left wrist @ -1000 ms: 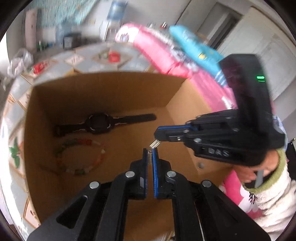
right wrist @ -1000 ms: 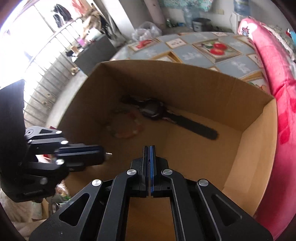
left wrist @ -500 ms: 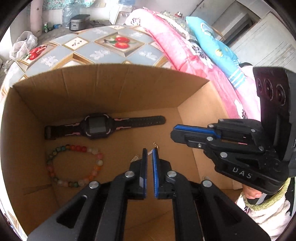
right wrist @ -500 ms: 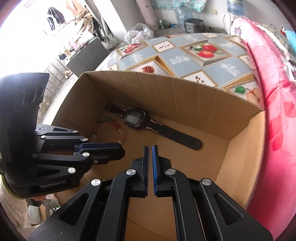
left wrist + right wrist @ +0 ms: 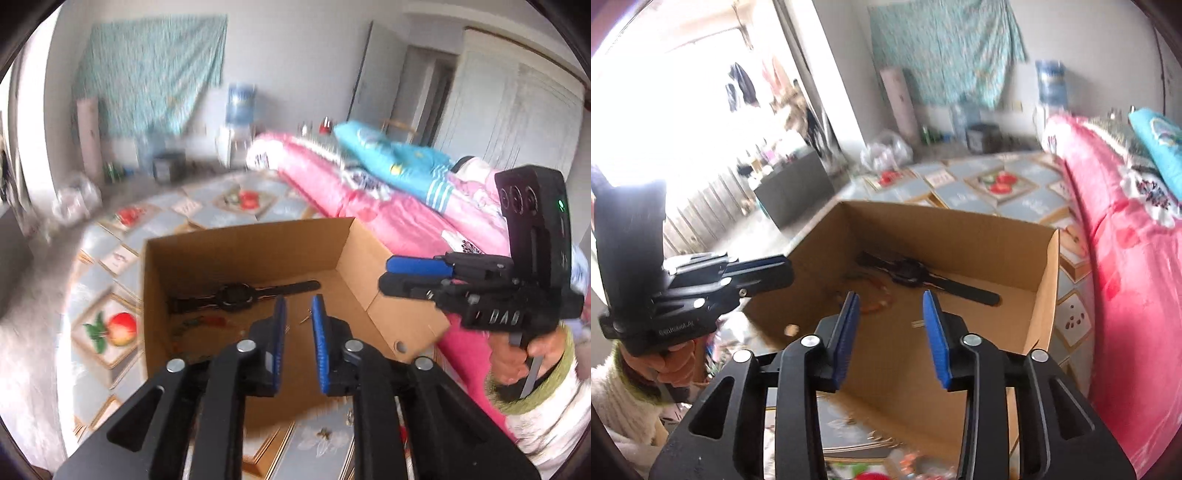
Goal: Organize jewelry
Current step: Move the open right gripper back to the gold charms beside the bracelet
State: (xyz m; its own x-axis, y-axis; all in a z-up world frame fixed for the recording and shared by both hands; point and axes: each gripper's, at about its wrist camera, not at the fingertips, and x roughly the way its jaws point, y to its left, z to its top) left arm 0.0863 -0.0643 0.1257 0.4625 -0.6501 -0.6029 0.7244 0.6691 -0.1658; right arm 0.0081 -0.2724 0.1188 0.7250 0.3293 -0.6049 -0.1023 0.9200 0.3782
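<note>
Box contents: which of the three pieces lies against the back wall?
The black watch, stretched flat along the back wall of the box. The bead bracelet and small gold piece lie nearer the front.

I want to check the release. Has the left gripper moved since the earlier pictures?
Yes. The left gripper has opened and pulled back and up from the cardboard box; the watch now looks smaller and farther away.
</note>
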